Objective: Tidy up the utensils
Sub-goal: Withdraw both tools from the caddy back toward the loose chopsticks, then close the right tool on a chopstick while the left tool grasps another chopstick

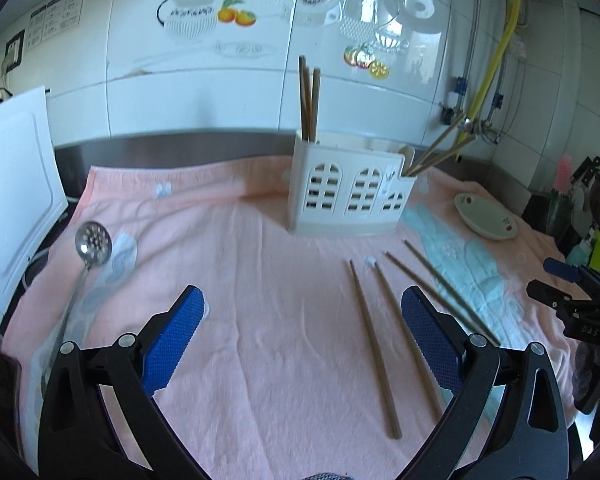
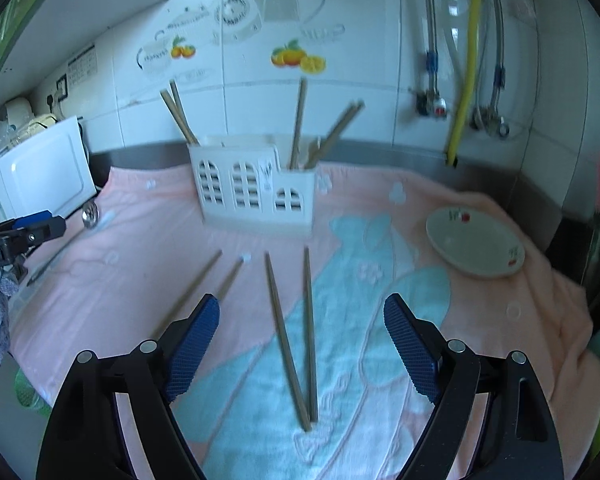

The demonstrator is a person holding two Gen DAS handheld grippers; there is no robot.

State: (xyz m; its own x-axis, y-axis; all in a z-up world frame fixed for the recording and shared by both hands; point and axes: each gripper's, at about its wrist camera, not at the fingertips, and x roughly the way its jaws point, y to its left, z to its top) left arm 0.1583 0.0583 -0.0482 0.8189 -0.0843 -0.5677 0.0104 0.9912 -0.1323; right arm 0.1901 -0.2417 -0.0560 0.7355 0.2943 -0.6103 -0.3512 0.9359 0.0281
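Both grippers held open above loose chopsticks on the towel, with the holder beyond.

The right gripper is seen with jaws wide apart and nothing clamped; the right pair of chopsticks lies directly between and just ahead of its fingers, long axis running away toward the white utensil holder. The left gripper is likewise spread and empty; the left pair of chopsticks lies nearer its right finger, angled the same way. The right hand is judged better lined up. A slotted ladle rests well to the left and a small dish to the right on the pink towel; nothing is seen blocking the path.
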